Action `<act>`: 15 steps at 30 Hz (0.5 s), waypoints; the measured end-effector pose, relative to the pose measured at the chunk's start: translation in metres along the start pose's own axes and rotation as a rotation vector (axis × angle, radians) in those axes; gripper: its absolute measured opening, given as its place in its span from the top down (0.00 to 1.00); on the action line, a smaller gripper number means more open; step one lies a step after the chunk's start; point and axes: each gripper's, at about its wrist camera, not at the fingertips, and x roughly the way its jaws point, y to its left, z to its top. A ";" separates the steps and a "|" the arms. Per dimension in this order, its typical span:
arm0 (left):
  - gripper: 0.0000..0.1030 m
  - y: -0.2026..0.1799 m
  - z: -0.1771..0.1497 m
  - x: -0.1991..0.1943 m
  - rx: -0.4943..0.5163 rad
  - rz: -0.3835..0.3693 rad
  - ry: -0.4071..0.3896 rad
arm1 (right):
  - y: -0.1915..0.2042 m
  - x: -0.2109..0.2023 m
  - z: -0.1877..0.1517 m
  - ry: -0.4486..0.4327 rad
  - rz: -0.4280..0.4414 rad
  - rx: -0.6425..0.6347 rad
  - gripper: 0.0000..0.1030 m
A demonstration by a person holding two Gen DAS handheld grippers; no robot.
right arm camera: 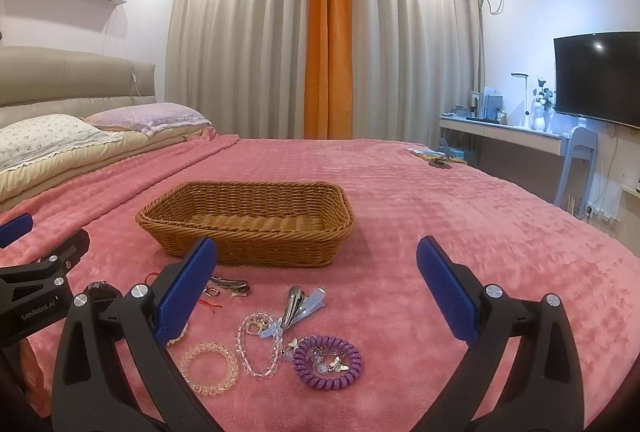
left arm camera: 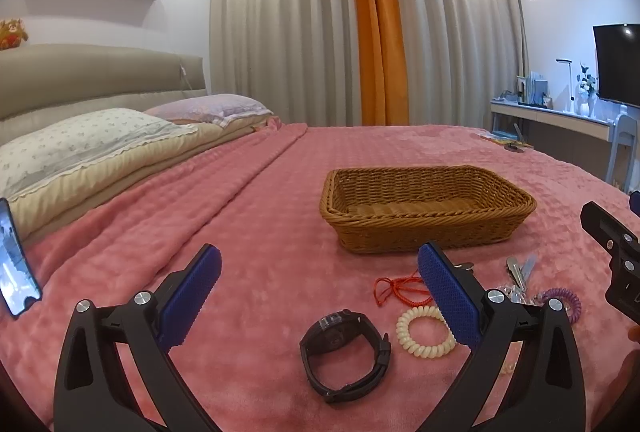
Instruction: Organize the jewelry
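Observation:
A brown wicker basket (left arm camera: 424,228) (right arm camera: 248,238) stands empty on the pink bedspread. In front of it lie a black watch (left arm camera: 346,348), a cream coil hair tie (left arm camera: 424,330), a red cord (left arm camera: 400,288), a purple coil tie (right arm camera: 327,362), a clear coil tie (right arm camera: 209,368), a clear bead bracelet (right arm camera: 260,348) and metal hair clips (right arm camera: 298,306). My left gripper (left arm camera: 320,284) is open above the watch and empty. My right gripper (right arm camera: 316,272) is open above the clips and purple tie, also empty.
Pillows (left arm camera: 92,140) and headboard lie far left. A phone (left arm camera: 14,264) stands at the left edge of the bed. Small items (right arm camera: 438,157) sit at the bed's far right corner. A desk (right arm camera: 504,132) and TV (right arm camera: 598,76) are beyond the bed on the right.

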 end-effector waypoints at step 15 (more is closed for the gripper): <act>0.07 -0.001 0.000 -0.001 0.007 -0.008 0.000 | 0.002 0.001 -0.002 0.002 0.000 -0.006 0.08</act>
